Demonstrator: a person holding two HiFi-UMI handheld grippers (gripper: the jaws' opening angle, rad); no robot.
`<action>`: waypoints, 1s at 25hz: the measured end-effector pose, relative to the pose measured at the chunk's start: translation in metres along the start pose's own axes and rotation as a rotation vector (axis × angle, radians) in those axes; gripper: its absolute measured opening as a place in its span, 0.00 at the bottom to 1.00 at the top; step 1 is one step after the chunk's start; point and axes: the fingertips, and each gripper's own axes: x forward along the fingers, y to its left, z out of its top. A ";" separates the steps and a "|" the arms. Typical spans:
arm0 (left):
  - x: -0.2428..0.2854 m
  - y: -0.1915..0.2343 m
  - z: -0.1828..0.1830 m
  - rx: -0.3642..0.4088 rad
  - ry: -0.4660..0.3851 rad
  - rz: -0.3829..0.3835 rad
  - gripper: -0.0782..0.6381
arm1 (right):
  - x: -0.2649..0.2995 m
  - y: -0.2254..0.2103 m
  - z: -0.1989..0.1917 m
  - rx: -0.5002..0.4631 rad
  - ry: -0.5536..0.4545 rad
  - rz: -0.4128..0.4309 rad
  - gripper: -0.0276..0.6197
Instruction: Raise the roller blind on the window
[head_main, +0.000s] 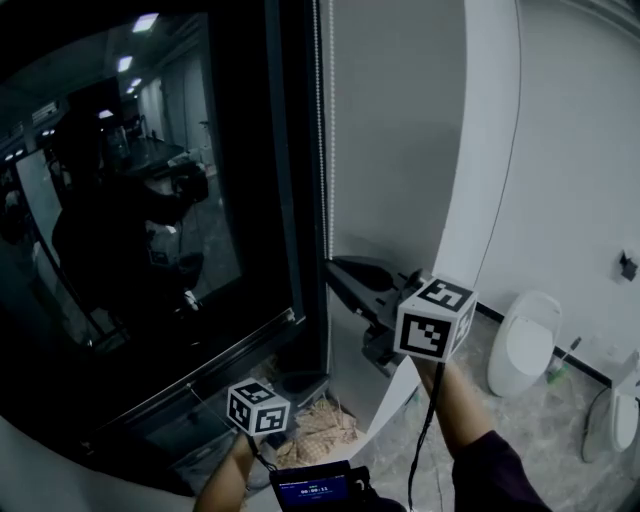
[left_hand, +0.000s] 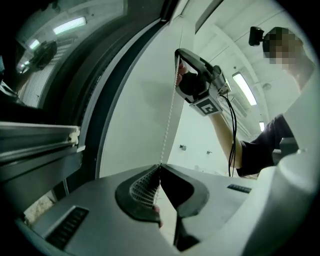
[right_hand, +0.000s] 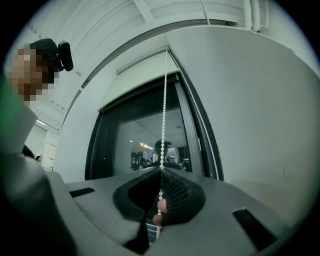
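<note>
A white bead chain (head_main: 328, 150) hangs down the right edge of the dark window (head_main: 150, 200). My right gripper (head_main: 335, 266) is shut on the chain at about mid-height, its jaws pointing left. In the right gripper view the chain (right_hand: 164, 110) runs up from the closed jaws (right_hand: 161, 169) to the pale roller blind (right_hand: 145, 75), which covers only the window's top. My left gripper (left_hand: 160, 166) is shut on the same chain (left_hand: 169, 120) lower down, and the right gripper (left_hand: 179, 54) shows above it. In the head view only the left gripper's marker cube (head_main: 258, 408) is seen.
A white wall panel (head_main: 400, 130) stands right of the chain. The window's lower frame (head_main: 240, 345) slopes down to the left. Brown straw-like litter (head_main: 322, 428) lies on the floor below. White floor-standing fixtures (head_main: 525, 345) are at the right, and a small screen device (head_main: 312, 490) sits at the bottom.
</note>
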 end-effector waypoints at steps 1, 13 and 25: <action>0.000 0.003 -0.011 -0.013 0.024 0.006 0.13 | -0.002 -0.002 -0.011 0.019 0.012 -0.002 0.06; -0.032 -0.003 0.012 -0.009 -0.142 -0.011 0.14 | -0.031 -0.007 -0.136 0.145 0.159 -0.056 0.06; -0.066 -0.028 0.105 0.006 -0.373 -0.018 0.14 | -0.064 0.002 -0.134 0.083 0.158 -0.112 0.32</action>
